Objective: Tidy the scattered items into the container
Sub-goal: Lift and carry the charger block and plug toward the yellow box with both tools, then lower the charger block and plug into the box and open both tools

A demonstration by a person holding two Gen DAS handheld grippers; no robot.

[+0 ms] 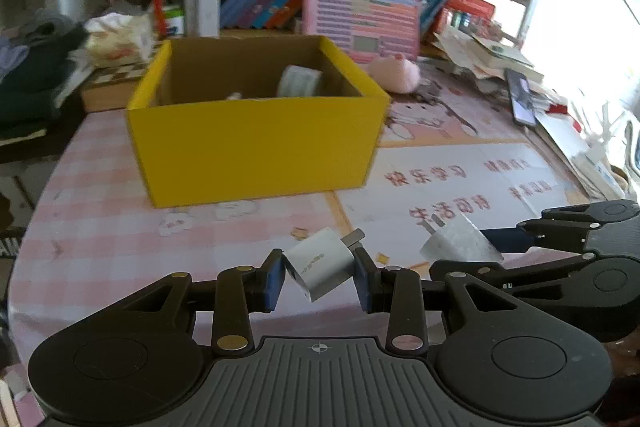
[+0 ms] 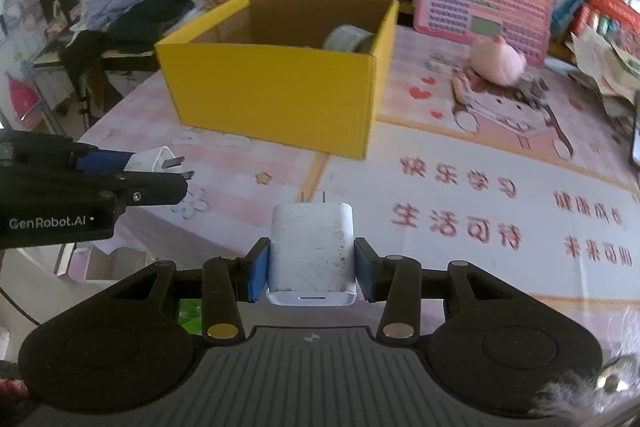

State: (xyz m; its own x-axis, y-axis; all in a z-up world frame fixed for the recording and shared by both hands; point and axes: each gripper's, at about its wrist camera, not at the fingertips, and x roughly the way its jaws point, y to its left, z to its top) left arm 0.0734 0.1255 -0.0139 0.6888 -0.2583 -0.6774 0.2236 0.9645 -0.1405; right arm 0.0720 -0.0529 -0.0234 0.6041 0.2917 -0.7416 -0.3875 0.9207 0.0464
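White hard plastic is the story on both sides: the left gripper (image 1: 320, 277) has its blue fingers (image 1: 275, 283) pinching a small white charger (image 1: 318, 269), cocked at a tilt with its metal prongs poking up to the right, while the right gripper (image 2: 311, 269) squeezes a bigger, scuffed white charger (image 2: 311, 251) square across its flat sides, prongs pointing away and its port facing the camera. Both look light, rigid and smooth, so I'd judge them a bit slippery; the flat faces are the place to hold, and the tilted one looks the less secure grip. Both are carried above the bench (image 2: 440, 267), near side of the yellow cardboard box (image 1: 256, 147), which stands ahead with a roll of tape (image 1: 298, 81) already inside. Writing now: "GenRobot.AI" reads clearly on the left gripper's body in the right view, there's a faint logo on the small charger too blurred to read, and red Chinese characters (image 2: 456, 183) printed on the pink mat.
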